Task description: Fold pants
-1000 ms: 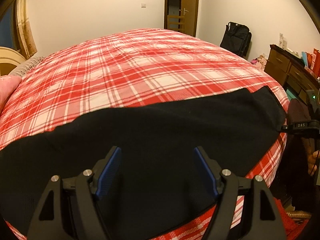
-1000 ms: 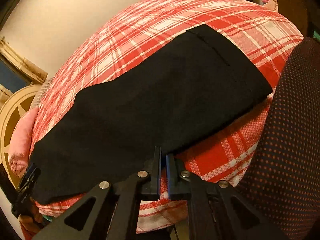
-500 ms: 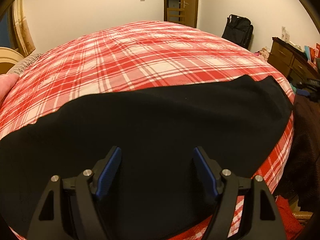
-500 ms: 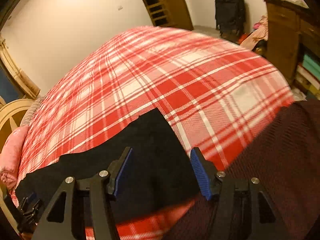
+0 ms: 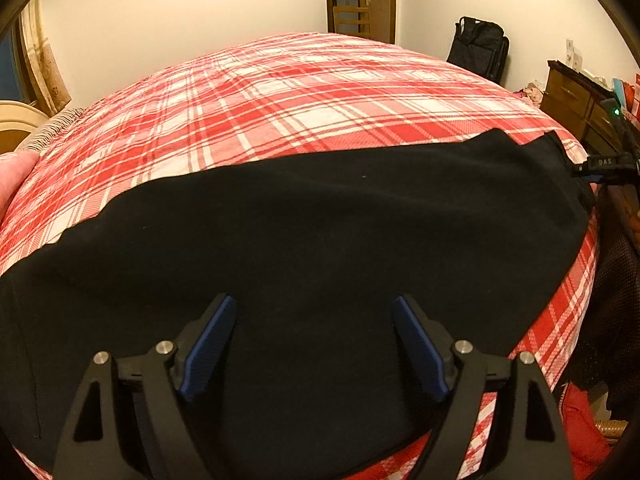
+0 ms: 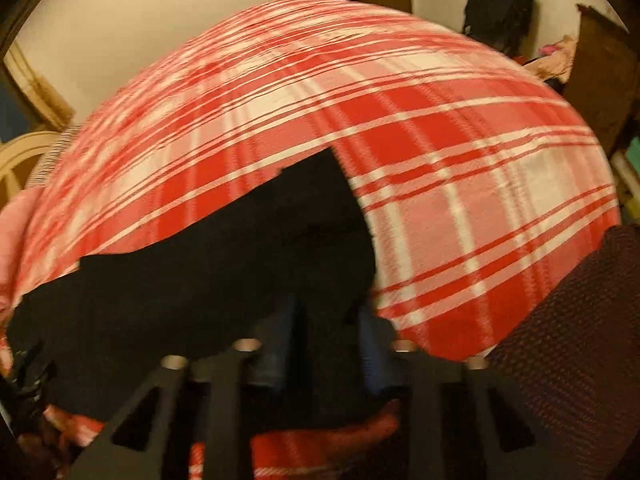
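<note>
The black pants (image 5: 320,240) lie flat across the near edge of the bed with the red-and-white plaid cover (image 5: 320,92). My left gripper (image 5: 312,344) is open and empty, hovering over the middle of the pants. In the right wrist view, which is blurred, the pants' right end (image 6: 248,264) lies just ahead of my right gripper (image 6: 326,344). Its blue pads stand apart over the cloth edge, partly closed. The right gripper also shows in the left wrist view (image 5: 604,168) at the pants' far right end.
A wooden dresser (image 5: 576,100) stands to the right of the bed. A black bag (image 5: 480,52) leans against the far wall by a wooden door (image 5: 372,0). A pink pillow (image 5: 12,176) lies at the left. Dark dotted fabric (image 6: 568,340) is at the right.
My right gripper opened from shut, swung to the pants' right end, and its jaws have narrowed over the cloth edge. My left gripper stayed open above the pants.
</note>
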